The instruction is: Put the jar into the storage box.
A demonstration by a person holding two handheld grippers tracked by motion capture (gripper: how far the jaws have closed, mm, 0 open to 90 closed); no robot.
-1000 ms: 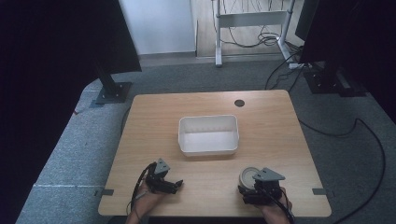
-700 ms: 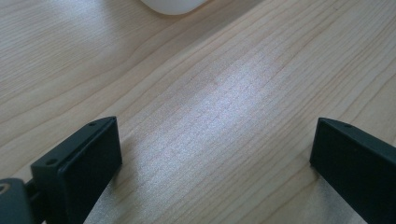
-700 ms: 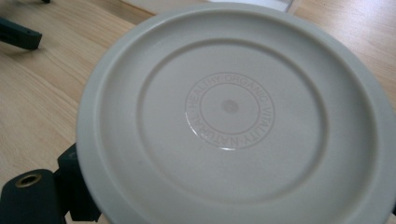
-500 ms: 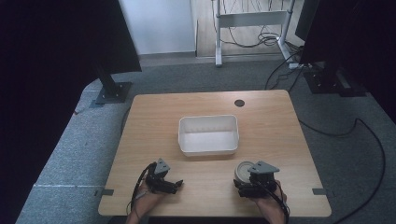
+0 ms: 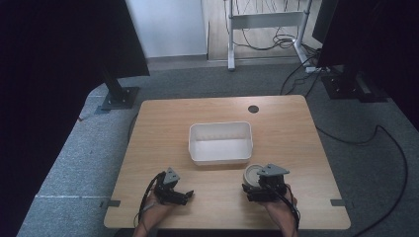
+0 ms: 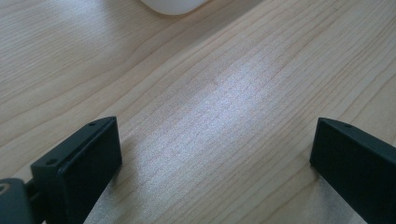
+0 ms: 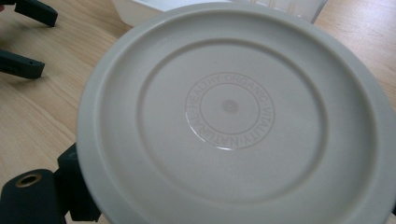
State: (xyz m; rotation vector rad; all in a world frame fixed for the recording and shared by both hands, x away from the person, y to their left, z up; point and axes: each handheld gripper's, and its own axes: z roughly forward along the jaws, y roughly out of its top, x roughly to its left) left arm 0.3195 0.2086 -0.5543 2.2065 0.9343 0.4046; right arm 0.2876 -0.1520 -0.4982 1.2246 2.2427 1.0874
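The round, pale grey plastic plate (image 7: 233, 116), with raised concentric rings and the moulded words "HEALTHY ORGANIC VITALITY NATURAL" circling its centre, sat between the jaws of the right gripper (image 5: 264, 185), just off the near right corner of the white rectangular plastic tub (image 5: 220, 142). The face turned to the right gripper view looked like the underside, which would mean the plate was upside down or tipped, though at such close range that could not be settled. It read as a light, stiff piece, smooth and somewhat slippery, unlikely to break from a short drop but apt to pivot or slide in a narrow pinch. The rim was the sensible place to hold it, and one black jaw showed at the lower left edge of the plate; the gripper appeared closed on the rim.

Taken from largest to smallest: the light wooden table (image 5: 163, 128) carried everything. The white tub stood near its middle, open at the top, and held nothing that the high view could make out; its ribbed inner wall and floor looked bare. Given its low walls and wide mouth, the plate would probably go in flat without forcing. The plate came next, toward the person's side of the tub. Smallest was the left gripper (image 5: 174, 192), well to the near left of the tub, jaws spread wide over bare wood and holding nothing, with a corner of the tub just ahead of it.
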